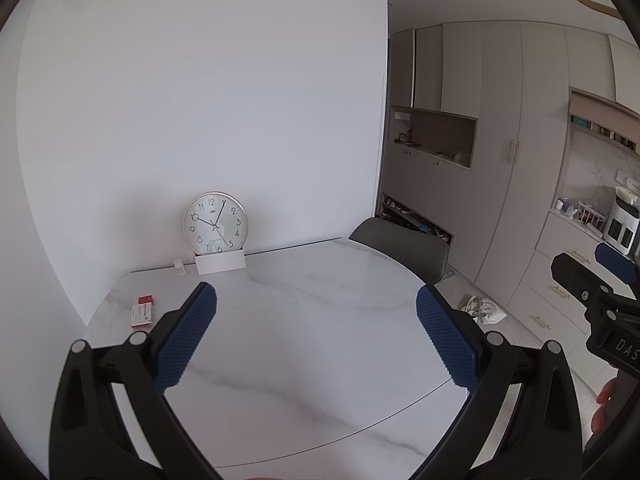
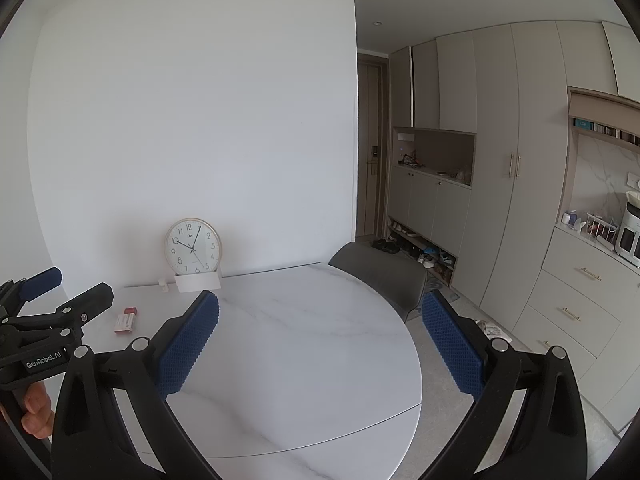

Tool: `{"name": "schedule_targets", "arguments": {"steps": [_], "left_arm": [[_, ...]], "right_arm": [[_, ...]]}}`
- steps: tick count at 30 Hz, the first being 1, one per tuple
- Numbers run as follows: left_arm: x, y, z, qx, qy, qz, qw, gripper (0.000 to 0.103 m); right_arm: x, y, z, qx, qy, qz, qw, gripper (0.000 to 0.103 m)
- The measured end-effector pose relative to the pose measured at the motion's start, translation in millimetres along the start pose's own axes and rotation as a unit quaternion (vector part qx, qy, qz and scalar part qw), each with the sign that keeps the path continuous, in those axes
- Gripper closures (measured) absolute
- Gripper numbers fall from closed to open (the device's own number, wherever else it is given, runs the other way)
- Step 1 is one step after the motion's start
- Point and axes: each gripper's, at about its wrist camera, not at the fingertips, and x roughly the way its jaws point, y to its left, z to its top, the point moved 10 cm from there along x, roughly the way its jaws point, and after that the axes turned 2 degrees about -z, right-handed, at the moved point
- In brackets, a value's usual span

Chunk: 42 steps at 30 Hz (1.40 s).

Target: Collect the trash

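Note:
A crumpled white plastic bag (image 1: 483, 309) lies on the floor to the right of the marble table (image 1: 304, 320); it also shows in the right wrist view (image 2: 493, 330), partly hidden behind a finger. A small red and white box (image 1: 143, 311) lies on the table's left side, also seen in the right wrist view (image 2: 126, 320). My left gripper (image 1: 316, 336) is open and empty above the table. My right gripper (image 2: 320, 340) is open and empty above the table's right part. Each gripper shows at the edge of the other's view.
A round clock (image 1: 215, 222) leans on the wall behind a white card (image 1: 220, 261), with a tiny white bottle (image 1: 179, 267) beside it. A grey chair (image 1: 404, 246) stands at the table's far right. Cabinets (image 2: 520, 200) and a counter line the right wall.

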Motion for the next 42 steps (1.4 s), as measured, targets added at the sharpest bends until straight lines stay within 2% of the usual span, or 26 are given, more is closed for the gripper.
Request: {"name": "schedule_targets", "arguments": {"steps": [42], "left_arm": [[4.8,-3.4,-1.3,0.002,0.002,0.001,1.0000,0.007]], "right_arm": [[3.9,-1.0,-1.3,-0.001,0.006,-0.002,1.000,0.002]]}}
